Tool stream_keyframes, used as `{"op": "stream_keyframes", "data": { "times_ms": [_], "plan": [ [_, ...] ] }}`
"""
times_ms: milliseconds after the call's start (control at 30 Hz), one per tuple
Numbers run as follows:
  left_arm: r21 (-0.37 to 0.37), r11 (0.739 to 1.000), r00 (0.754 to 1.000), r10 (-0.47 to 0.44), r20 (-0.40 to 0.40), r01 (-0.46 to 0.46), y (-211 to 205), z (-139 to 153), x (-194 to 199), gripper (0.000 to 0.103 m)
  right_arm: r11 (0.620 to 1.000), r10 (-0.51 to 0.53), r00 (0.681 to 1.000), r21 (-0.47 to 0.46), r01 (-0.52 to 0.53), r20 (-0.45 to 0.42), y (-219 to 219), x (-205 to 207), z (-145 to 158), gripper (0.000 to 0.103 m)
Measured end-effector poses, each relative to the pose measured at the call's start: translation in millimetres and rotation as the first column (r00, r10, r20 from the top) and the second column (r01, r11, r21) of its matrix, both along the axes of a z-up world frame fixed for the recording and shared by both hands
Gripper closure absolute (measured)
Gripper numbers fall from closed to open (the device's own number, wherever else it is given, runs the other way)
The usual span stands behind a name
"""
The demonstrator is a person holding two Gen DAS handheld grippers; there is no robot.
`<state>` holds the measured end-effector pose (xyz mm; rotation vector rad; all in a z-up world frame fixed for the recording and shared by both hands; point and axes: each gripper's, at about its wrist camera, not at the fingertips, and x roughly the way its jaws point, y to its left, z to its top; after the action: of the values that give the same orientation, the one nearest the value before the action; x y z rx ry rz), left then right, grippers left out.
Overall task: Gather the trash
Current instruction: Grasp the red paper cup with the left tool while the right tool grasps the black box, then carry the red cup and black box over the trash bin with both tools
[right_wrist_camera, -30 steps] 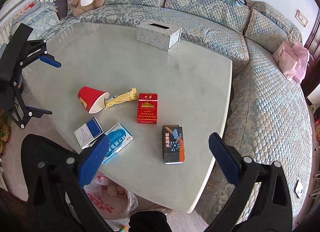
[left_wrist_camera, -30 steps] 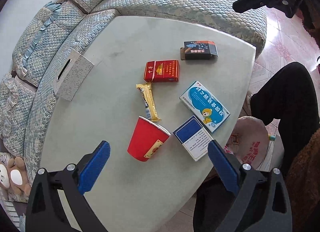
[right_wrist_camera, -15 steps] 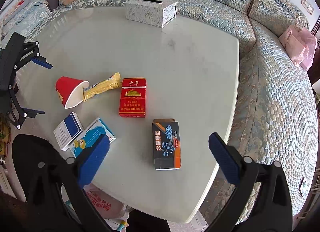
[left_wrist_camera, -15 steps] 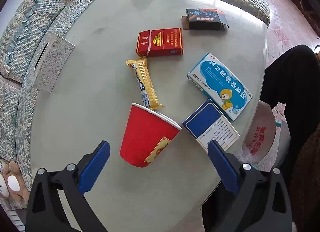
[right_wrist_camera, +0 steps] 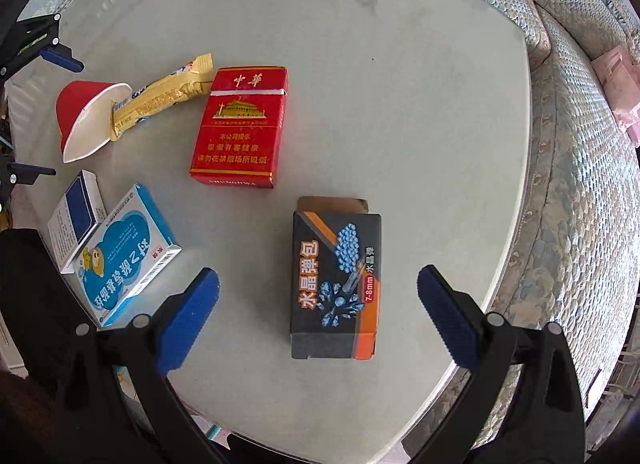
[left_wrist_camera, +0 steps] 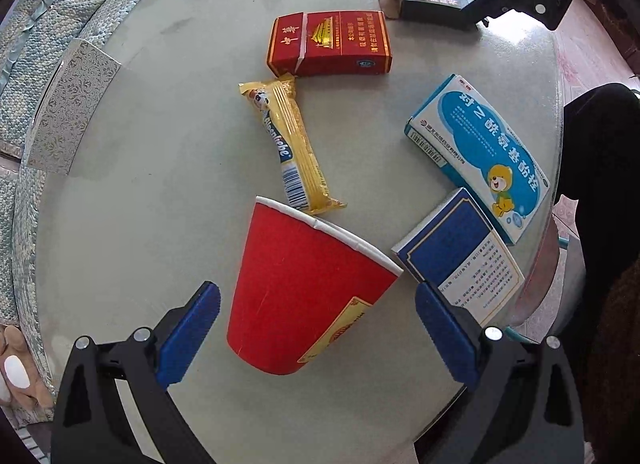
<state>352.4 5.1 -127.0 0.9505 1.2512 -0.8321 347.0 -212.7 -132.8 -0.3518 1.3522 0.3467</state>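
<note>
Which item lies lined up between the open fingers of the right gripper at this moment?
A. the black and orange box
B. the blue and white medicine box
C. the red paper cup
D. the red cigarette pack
A: in the right wrist view the black and orange box lies flat on the table between the fingers of the open right gripper, untouched.

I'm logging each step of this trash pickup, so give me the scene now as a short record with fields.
surface: pale table, sofa alongside
left gripper: open, fingers either side of the red cup, not touching
cup state: on its side
right gripper: open, lined up on the black box
other trash: yellow wrapper, its end at the cup's mouth; red pack; light blue box; dark blue box
held: nothing
</note>
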Motion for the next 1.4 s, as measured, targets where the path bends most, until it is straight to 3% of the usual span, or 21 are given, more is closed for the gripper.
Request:
{"op": "stream_keyframes", "data": {
  "times_ms": [333,567,633,733,867,1233,1400],
  "plan": [
    [0.015,1.0,0.999,0.011,-0.031,-0.011,-0.5,-26.4,14.5,0.008,0.999,-0.009,0.999,-0.047,0.007,-0.042,-1.1,3.1,-29.0,0.006],
    [0.037,0.998,0.998,0.047,-0.044,-0.045,0.8,-40.5,24.2,0.025,0.999,-0.024,0.998,-0.04,0.022,-0.05,-2.7,3.8,-35.6,0.008],
    [0.021,0.998,0.997,0.065,-0.052,-0.064,2.6,-40.3,26.7,0.03,0.999,-0.031,0.998,-0.017,0.03,-0.058,-4.7,4.6,-34.5,0.013],
    [0.009,0.996,0.994,0.091,-0.065,-0.09,4.4,-41.0,30.3,0.033,0.999,-0.045,0.997,0.019,0.046,-0.066,-10.8,23.0,-32.7,0.031],
    [-0.012,0.991,0.989,0.136,-0.059,-0.137,8.0,-40.8,31.0,0.034,0.998,-0.059,0.997,0.028,0.061,-0.055,-9.5,16.8,-26.4,0.05],
    [-0.055,0.947,0.948,0.317,-0.014,-0.317,32.0,-39.6,14.5,0.038,0.994,-0.111,0.994,-0.014,0.111,0.012,-1.5,5.4,-6.1,0.05],
    [-0.081,0.932,0.935,0.355,0.013,-0.352,39.3,-20.2,-0.5,0.038,0.994,-0.109,0.993,-0.024,0.11,0.052,4.4,-7.6,8.3,0.05]
  ]
}}
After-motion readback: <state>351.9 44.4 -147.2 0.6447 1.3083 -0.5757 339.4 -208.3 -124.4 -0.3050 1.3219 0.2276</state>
